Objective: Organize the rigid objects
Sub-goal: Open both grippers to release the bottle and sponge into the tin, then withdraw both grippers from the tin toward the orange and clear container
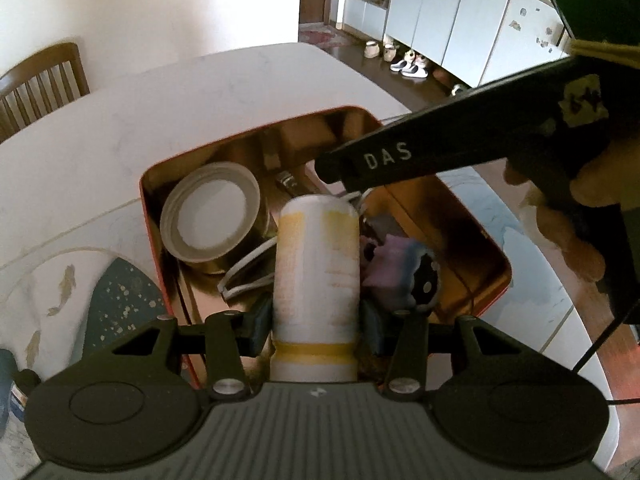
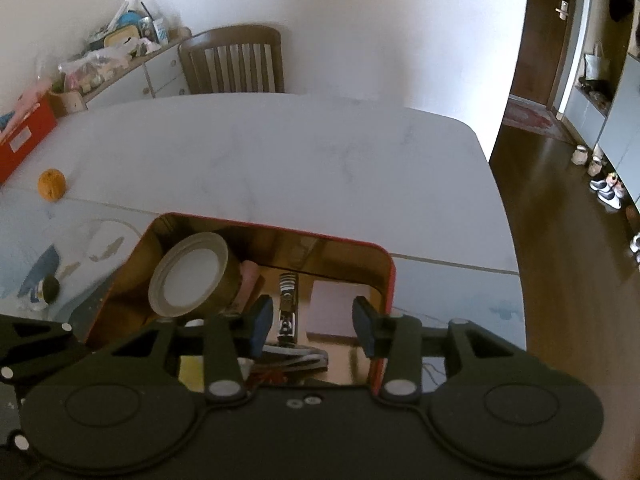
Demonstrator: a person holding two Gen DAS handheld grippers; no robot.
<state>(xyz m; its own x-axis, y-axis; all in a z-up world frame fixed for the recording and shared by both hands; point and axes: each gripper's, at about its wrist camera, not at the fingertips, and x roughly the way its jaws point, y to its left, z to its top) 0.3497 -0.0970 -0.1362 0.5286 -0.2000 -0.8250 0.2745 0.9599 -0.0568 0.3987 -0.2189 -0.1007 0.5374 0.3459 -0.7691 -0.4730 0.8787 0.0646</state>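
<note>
My left gripper (image 1: 316, 320) is shut on a white and yellow bottle (image 1: 316, 264) and holds it over an open red tin box (image 1: 148, 216) with a shiny gold inside. In the box lie a round gold tin with a white lid (image 1: 210, 212), a white cable (image 1: 244, 276), a pink and blue pouch (image 1: 394, 264) and a metal clip (image 1: 286, 180). My right gripper (image 2: 312, 316) is open and empty, hovering over the same red tin box (image 2: 390, 280), above the metal clip (image 2: 287, 300). The round gold tin (image 2: 192, 280) lies at its left. The right gripper's arm (image 1: 440, 152) crosses the left wrist view.
The box stands on a white marble table (image 2: 300, 160). An orange ball (image 2: 51, 185) and a red box (image 2: 24, 136) sit at the table's far left. A wooden chair (image 2: 236, 62) stands behind it. A small dark-capped jar (image 2: 48, 290) stands left of the box.
</note>
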